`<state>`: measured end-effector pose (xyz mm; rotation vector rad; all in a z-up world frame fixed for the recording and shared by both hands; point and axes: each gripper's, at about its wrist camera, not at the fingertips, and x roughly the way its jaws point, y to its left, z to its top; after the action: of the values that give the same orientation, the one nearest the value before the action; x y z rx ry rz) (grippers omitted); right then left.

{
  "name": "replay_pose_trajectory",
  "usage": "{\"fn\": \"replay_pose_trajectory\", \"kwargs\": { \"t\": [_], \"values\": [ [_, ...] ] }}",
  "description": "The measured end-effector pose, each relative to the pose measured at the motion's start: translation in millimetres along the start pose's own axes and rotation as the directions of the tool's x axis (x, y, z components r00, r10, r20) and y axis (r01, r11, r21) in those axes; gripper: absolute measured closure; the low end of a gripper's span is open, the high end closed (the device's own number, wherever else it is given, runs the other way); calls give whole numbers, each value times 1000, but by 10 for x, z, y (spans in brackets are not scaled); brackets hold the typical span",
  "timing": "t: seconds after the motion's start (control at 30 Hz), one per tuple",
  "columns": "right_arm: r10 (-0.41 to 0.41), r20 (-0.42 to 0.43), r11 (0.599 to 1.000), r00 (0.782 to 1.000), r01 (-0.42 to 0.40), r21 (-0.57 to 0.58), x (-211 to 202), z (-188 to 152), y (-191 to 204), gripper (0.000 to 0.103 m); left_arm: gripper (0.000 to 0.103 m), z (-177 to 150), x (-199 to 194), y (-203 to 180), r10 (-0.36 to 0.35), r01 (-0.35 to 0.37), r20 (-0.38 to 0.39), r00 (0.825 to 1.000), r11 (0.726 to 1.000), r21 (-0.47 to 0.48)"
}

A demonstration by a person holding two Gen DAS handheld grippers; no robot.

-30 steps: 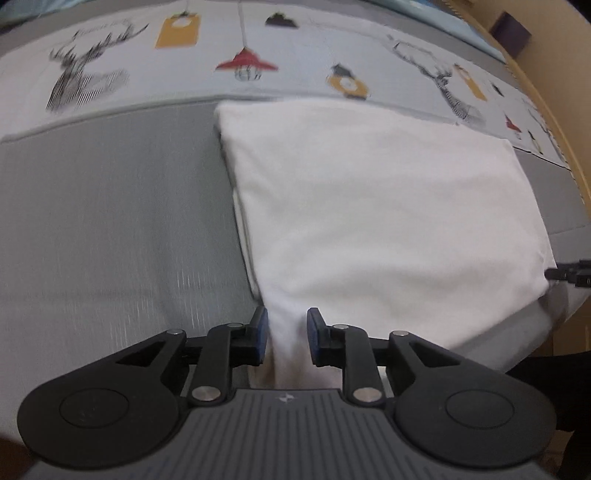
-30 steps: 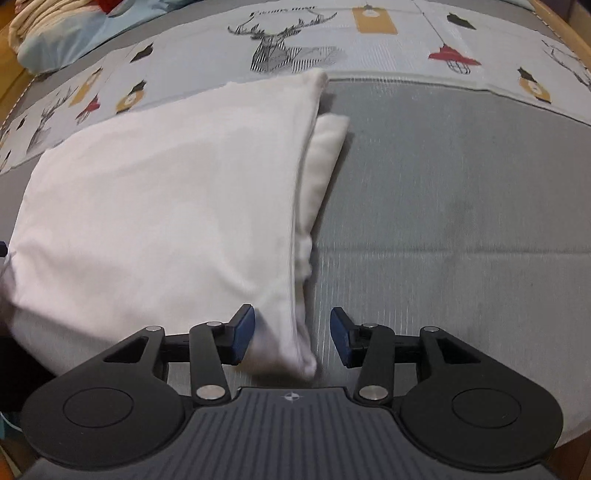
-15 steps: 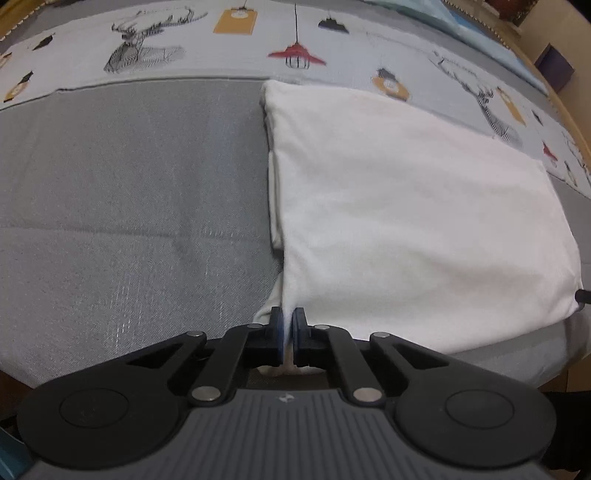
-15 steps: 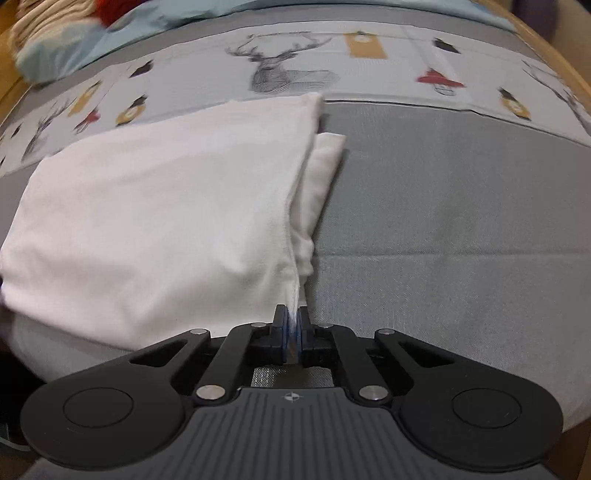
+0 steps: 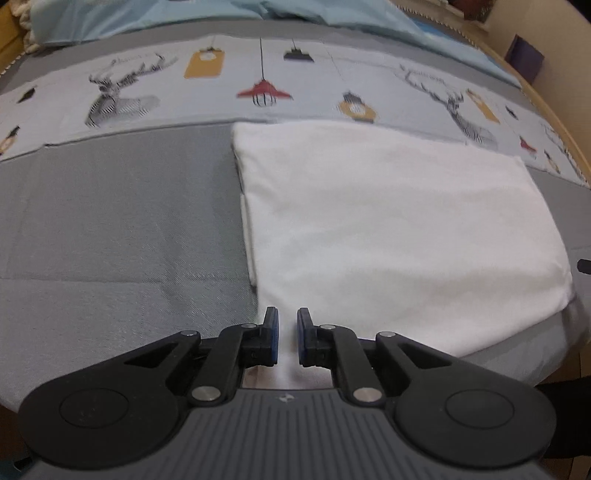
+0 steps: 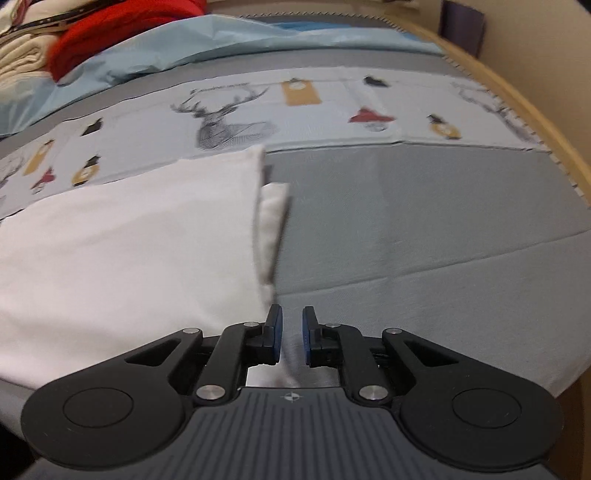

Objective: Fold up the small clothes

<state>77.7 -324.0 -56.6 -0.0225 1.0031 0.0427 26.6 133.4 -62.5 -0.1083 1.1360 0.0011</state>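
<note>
A folded white garment (image 5: 388,229) lies flat on the grey bed cover (image 5: 110,240). My left gripper (image 5: 287,321) is at its near left corner. The jaws are opening, a narrow gap stands between the blue pads, and white cloth fills it. In the right wrist view the same garment (image 6: 129,251) spreads to the left, with a folded-under layer showing along its right edge. My right gripper (image 6: 291,319) is at the near right corner. Its jaws are opening too, and a thin tip of cloth passes between the pads without touching both.
A patterned band with deer and lamps (image 5: 258,88) crosses the bed beyond the garment, and a light blue blanket (image 5: 147,18) lies behind it. Red clothing (image 6: 122,33) is piled at the far left. A wooden bed edge (image 6: 517,103) curves along the right.
Both grippers went from open around the garment's near corners to pinched shut on them, then parted slightly. Both views have tilted up and show more of the far bed.
</note>
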Motion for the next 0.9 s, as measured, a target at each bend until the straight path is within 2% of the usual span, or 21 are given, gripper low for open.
{"fn": "replay_pose_trajectory", "kwargs": {
  "t": [0.1,0.13,0.17,0.23,0.3,0.33,0.4,0.43,0.5,0.57,0.6,0.67,0.7,0.8,0.87,0.9],
  "values": [
    [-74,-133,996,988,66,-61,221,-110,87,92,92,-79,248,45,78,-77,-105,991,997,9],
    [-85,-157,995,984,75,-63,267,-131,99,90,90,-97,274,63,94,-94,-118,989,996,6],
    [-89,-153,995,984,81,-57,267,-133,102,87,90,-97,248,65,90,-90,-110,990,996,-2],
    [-81,-120,996,989,75,-51,223,-102,108,87,90,-81,134,32,67,-67,-53,996,998,3],
    [-90,-132,995,987,82,-65,237,-110,105,86,90,-71,89,1,49,-49,-22,999,999,21],
    [-99,-151,994,984,89,-71,262,-125,98,85,90,-83,132,0,55,-54,-41,998,998,26],
    [-118,-159,992,980,108,-71,267,-132,108,73,90,-134,283,20,82,-79,-121,989,996,28],
    [-124,-149,991,981,115,-68,242,-119,112,73,90,-132,293,20,85,-81,-122,989,996,31],
    [-131,-101,990,986,125,-61,137,-97,147,73,88,-109,206,-29,85,-81,-84,993,996,49],
    [-147,-7,987,989,147,-61,-36,-45,208,72,84,-87,64,-72,74,-73,-14,997,996,61],
    [-159,46,985,986,162,-56,-137,-19,249,68,80,-79,-6,-85,74,-75,21,997,995,64],
    [-159,118,986,980,165,-37,-279,31,303,68,76,-46,-135,-104,87,-93,90,992,993,66],
    [-144,145,989,979,149,-21,-358,43,332,68,75,-22,-207,-115,84,-92,113,990,994,63],
    [-87,216,996,973,86,10,-568,89,443,68,72,61,-529,-74,16,-17,174,985,1000,7],
    [-34,257,999,966,33,7,-709,85,543,68,67,139,-778,-24,2,0,237,972,1000,-7],
    [-7,276,1000,961,7,0,-757,84,624,68,61,167,-905,-3,4,-5,272,962,1000,1]
  ]
}}
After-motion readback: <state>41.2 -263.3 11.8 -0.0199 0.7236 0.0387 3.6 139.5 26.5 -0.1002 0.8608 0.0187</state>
